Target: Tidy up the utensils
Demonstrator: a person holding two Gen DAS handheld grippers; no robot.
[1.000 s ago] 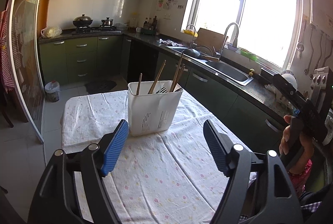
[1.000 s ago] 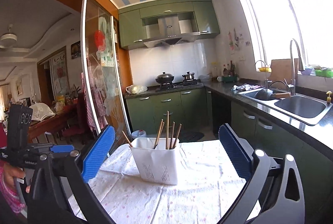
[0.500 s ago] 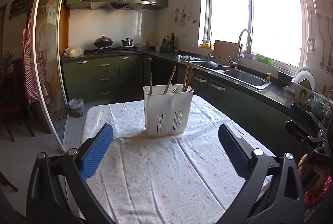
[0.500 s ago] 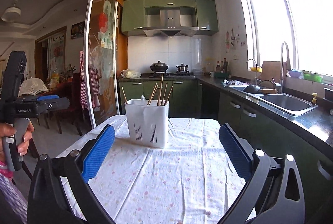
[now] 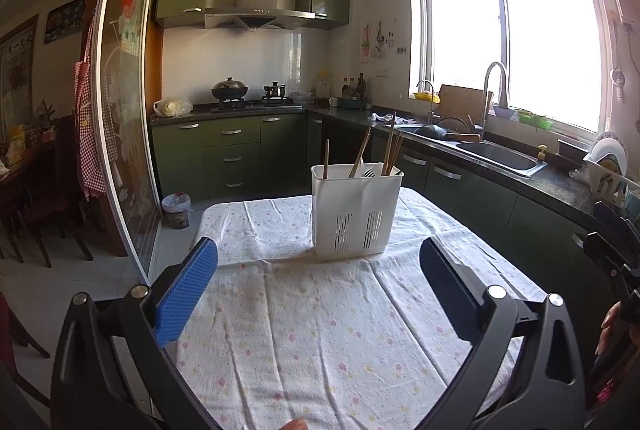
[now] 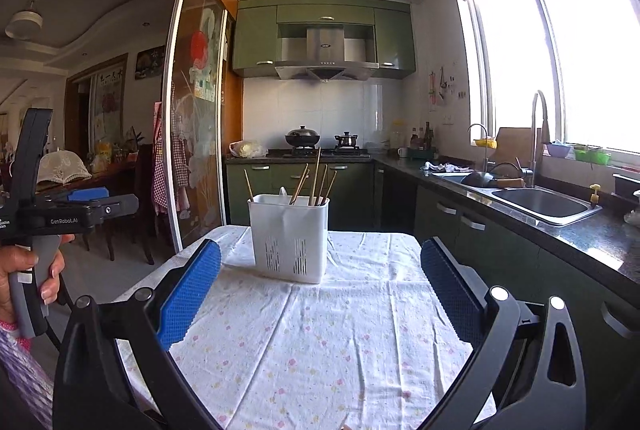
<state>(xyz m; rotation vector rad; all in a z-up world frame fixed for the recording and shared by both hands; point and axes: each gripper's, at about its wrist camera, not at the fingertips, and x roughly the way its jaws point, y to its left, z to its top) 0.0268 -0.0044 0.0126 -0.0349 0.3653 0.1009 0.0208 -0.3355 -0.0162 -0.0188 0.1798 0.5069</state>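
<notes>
Both the left gripper (image 5: 318, 284) and right gripper (image 6: 320, 288), spread wide and empty, have levelled out since a second ago, facing the white utensil holder (image 5: 356, 210) standing on the tabletop (image 5: 320, 330).

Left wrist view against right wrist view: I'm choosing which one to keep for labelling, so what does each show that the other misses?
Only the left wrist view shows the dish rack with plates at the counter's right end, and the small bin on the floor. Only the right wrist view shows the ceiling fan, the dining room, and the hand holding the left gripper. Both show the white utensil holder with chopsticks on the cloth-covered table, the sink, the stove pots, and an open, empty gripper in front.
</notes>
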